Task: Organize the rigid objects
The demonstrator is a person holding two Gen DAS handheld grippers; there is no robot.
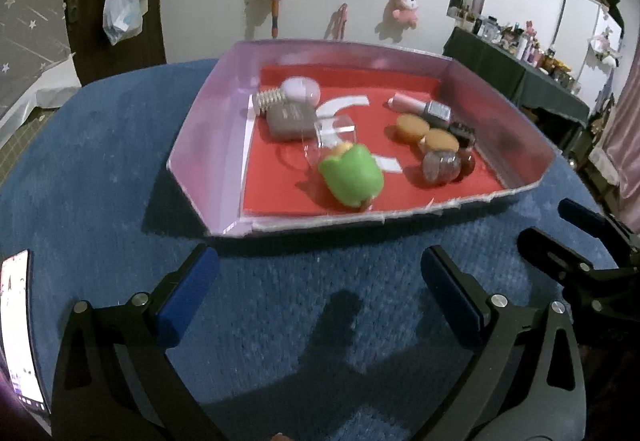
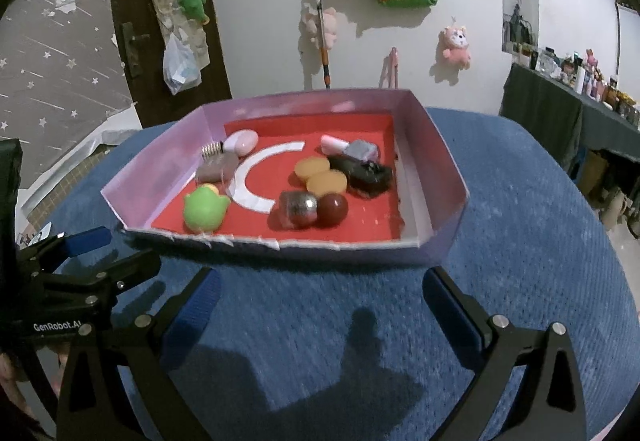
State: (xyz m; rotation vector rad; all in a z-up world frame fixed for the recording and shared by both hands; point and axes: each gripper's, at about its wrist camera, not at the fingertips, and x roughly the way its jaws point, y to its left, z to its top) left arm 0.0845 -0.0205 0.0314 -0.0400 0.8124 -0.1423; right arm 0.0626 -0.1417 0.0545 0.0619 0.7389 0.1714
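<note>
Two grippers hang over the blue cloth [image 1: 100,161], side by side and apart from each other. The left gripper [image 1: 318,293] has its blue-padded fingers spread wide with nothing between them, above bare cloth just short of the box. The right gripper [image 2: 320,305] is likewise spread wide and empty, its fingers reaching to just before the near wall; in the right wrist view the left one also shows at the left edge.

At the left edge of the left wrist view lies a lit phone screen [image 1: 18,325], near that gripper.

Beyond the fingers sits the shallow box [image 2: 436,177], with pale purple walls and a red floor bearing a white curved mark. All the small things lie inside it. Nearest on the left side is a green frog-like toy [image 2: 204,209], close to the near wall. To its right, also near the front, are a silvery jar lying on its side [image 2: 298,207] and a dark red ball [image 2: 333,207], touching or nearly so. Behind them two round amber discs [image 2: 320,175] lie side by side, with a dark, blurred object [image 2: 364,171] just to their right, possibly a clip or a small bottle. Further back a pink-capped grey bottle [image 2: 352,148] rests on its side. At the far left are a grey-brown flat case [image 2: 218,167], a metal spring [image 2: 212,150] and a pale pink oval [image 2: 241,142], bunched together.

A clear plastic piece [image 1: 332,133] shows behind the frog in the left view.
</note>
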